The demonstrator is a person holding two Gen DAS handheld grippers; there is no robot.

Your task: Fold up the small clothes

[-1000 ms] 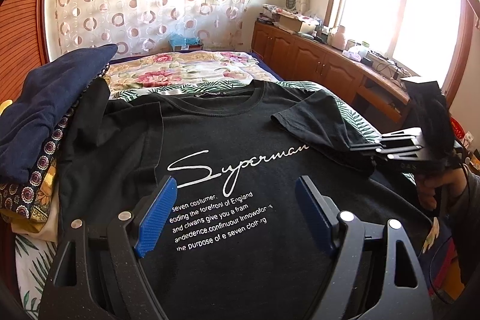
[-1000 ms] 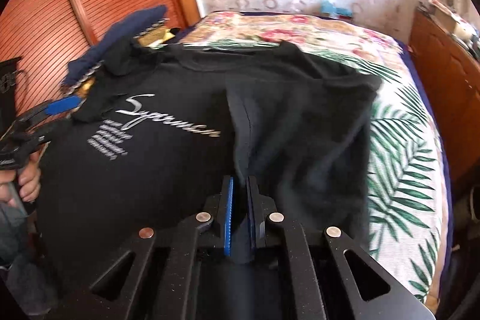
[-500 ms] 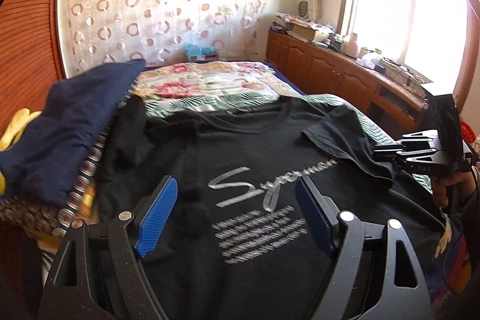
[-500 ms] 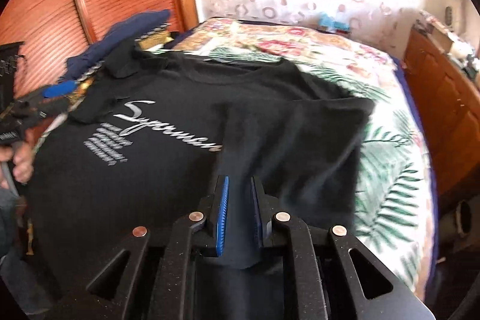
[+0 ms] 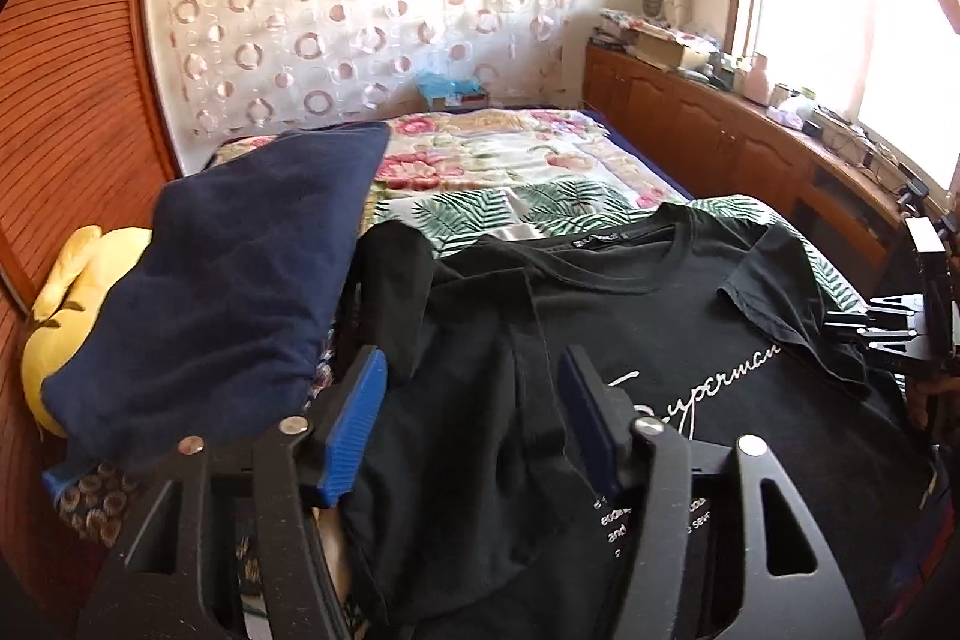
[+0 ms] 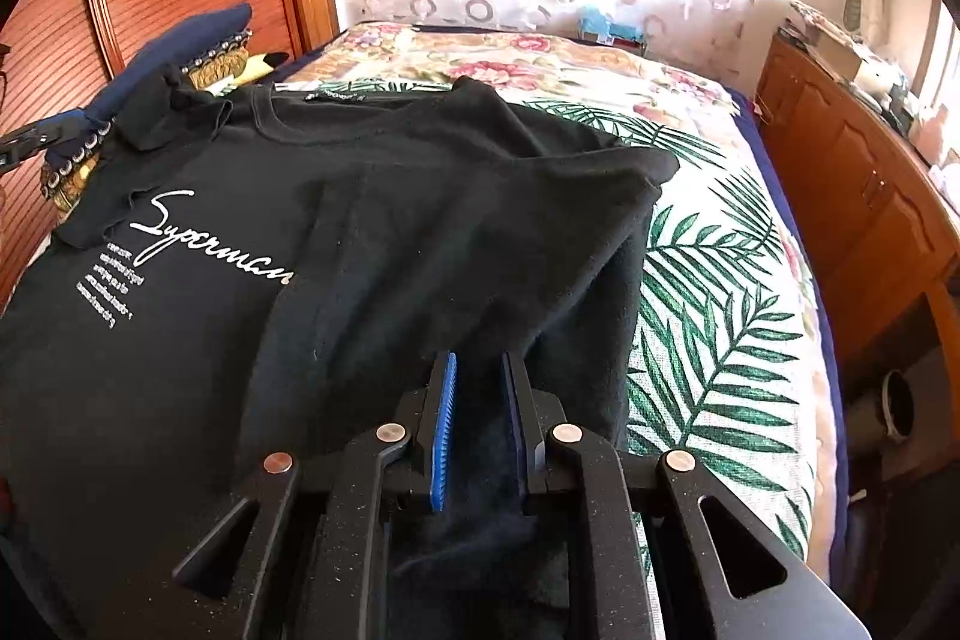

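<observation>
The left fingers [image 5: 471,424], half-closed, straddle loose black T-shirt [image 6: 420,232] fabric on the bed [image 6: 720,280]; right fingers [image 6: 478,430], narrowly parted, release the fold. The left sleeve at ten o'clock may slip free.

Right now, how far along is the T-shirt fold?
Done: the right side of the black T-shirt is folded over onto its front, covering the end of the print. In hand: the right hand-held gripper has just been opening, fabric between its pads; the left hand-held gripper has been closing around the left side. Left: left fold, then bottom-up fold.
</observation>
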